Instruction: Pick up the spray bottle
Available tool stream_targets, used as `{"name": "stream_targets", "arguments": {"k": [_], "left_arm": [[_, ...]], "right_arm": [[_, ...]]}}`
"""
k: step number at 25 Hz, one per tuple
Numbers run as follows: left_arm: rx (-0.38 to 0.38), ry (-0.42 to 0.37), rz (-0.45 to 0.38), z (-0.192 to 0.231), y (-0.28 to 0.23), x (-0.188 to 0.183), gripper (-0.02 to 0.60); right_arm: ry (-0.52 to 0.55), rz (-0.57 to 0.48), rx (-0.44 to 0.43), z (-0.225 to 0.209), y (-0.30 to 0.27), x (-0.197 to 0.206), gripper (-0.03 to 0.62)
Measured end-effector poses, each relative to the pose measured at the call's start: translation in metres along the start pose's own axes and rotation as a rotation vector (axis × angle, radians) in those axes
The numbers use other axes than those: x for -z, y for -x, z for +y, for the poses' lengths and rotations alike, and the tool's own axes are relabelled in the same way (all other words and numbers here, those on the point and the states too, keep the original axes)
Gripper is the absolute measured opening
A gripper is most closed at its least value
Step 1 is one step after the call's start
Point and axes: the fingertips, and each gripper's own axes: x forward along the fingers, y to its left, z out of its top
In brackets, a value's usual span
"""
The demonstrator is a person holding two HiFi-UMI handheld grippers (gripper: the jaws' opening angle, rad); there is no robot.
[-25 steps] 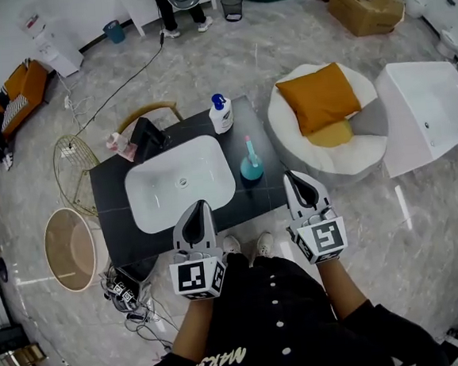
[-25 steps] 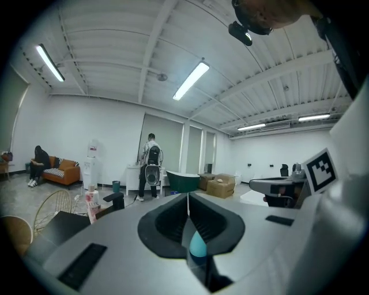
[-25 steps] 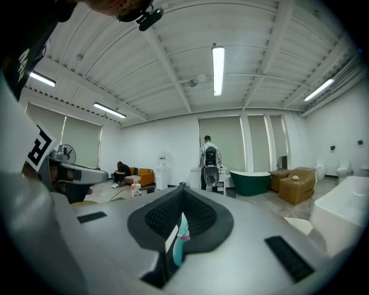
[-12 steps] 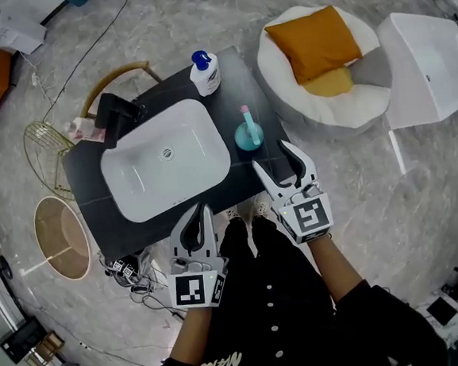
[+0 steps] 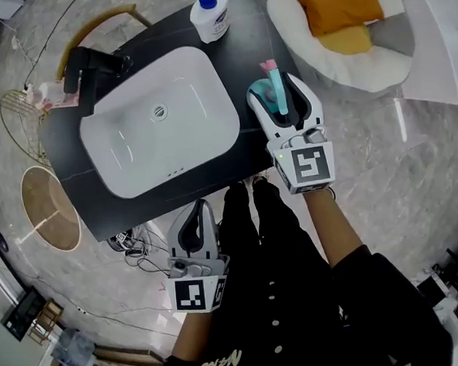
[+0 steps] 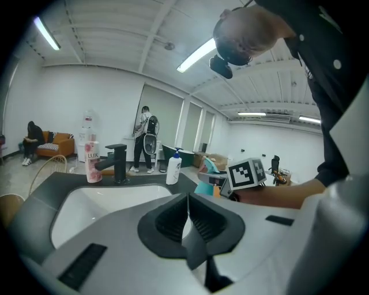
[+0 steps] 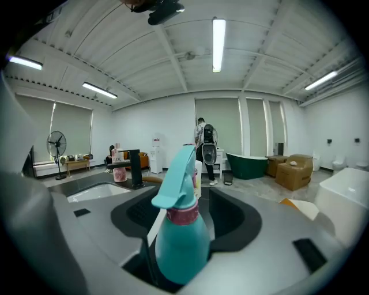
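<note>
The teal spray bottle with a pink collar stands upright on the black counter, right of the white sink. My right gripper reaches over the counter's right front edge, and its jaws are opening with the bottle between them. In the right gripper view the spray bottle stands deep between the wide jaws of the right gripper, with gaps at its sides. My left gripper is shut and empty, below the counter's near edge. In the left gripper view the left gripper's pads meet.
A white pump bottle stands at the counter's back edge. A black faucet and a pink bottle are at the sink's left. A white pouf with an orange cushion sits to the right, and a round wooden stool to the left.
The right gripper went from shut to open and moved forward round the spray bottle. The left gripper stayed shut and sank toward the counter's near edge.
</note>
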Motion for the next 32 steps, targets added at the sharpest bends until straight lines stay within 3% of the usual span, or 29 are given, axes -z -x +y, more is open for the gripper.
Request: {"name": "stream_targets", "arguments": {"k": [4,11,19,32], "left_arm": [[-0.02,0.01,0.01,0.012,0.001,0.007,0.017],[-0.024,-0.001,-0.021,0.013,0.002,-0.012,0.017],[-0.053,-0.047,-0.128,0.012,-0.001,-0.08,0.017],[0.045,-0.082,-0.321,-0.018,-0.003,-0.18,0.017]], "right_arm": [[0.02,-0.014,0.01,0.001,-0.003,-0.001,0.151],[0.047,0.029,0.001,0.001,0.008,-0.01,0.137],[0.022,-0.016,-0.068,0.003,0.048,-0.078,0.137],[0.081,-0.138,-0.056,0.007,0.131,-0.171,0.135]]}}
